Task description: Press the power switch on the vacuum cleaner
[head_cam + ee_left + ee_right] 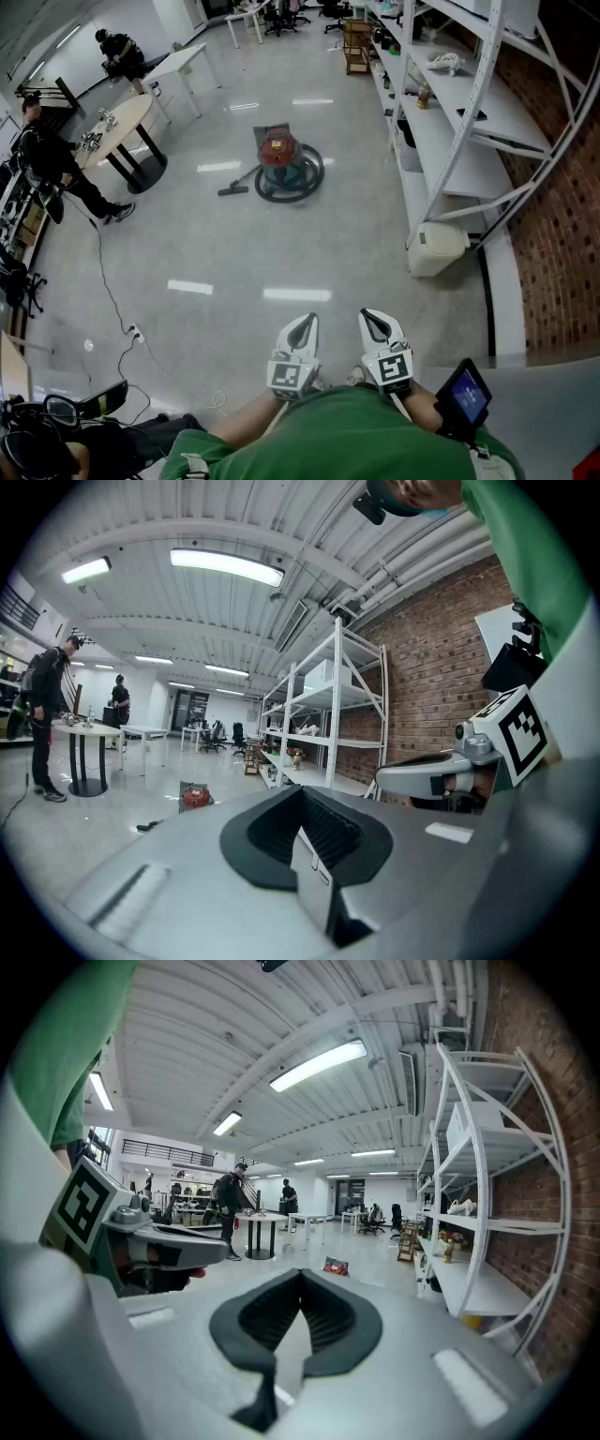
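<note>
The vacuum sits on the floor well ahead, so the left gripper and right gripper hang close to the body, jaws pressed together and empty, probably idle until it is within reach.

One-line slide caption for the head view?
Left tool and right tool, both shut, face the distant red-topped teal vacuum cleaner.

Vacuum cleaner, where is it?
In the head view, the vacuum cleaner stands on the floor far ahead, between the round table on the left and the white shelves on the right.
</note>
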Demonstrator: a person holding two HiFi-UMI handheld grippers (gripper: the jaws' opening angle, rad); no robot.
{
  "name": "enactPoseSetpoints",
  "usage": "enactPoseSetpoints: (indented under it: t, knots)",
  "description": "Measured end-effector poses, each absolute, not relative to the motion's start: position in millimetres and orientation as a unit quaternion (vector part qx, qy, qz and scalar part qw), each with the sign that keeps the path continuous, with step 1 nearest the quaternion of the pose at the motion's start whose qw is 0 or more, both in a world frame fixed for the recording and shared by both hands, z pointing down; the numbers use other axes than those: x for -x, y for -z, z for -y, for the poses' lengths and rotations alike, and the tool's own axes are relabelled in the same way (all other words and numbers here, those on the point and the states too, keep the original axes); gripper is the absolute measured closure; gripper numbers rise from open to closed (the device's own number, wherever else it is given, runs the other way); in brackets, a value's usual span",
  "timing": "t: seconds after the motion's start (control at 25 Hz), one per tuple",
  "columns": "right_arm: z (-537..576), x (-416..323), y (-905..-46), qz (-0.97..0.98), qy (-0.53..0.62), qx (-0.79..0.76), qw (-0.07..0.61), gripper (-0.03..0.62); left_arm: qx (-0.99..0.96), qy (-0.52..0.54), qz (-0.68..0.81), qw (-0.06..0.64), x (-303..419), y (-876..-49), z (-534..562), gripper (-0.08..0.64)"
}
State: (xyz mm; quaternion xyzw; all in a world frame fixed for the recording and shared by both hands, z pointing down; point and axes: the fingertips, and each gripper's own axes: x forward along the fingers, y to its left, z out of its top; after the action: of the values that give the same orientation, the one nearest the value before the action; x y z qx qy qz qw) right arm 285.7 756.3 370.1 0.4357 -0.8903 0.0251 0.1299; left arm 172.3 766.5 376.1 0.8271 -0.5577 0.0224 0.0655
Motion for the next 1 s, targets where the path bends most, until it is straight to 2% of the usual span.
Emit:
enactPoseSetpoints:
  t: [1.0]
  knots:
    - [-747,-267,-361,0.889,-0.023,-0.442,0.117,0.589,-0.823,-0.006,0.563,0.077,-151,-361,-760,0.554]
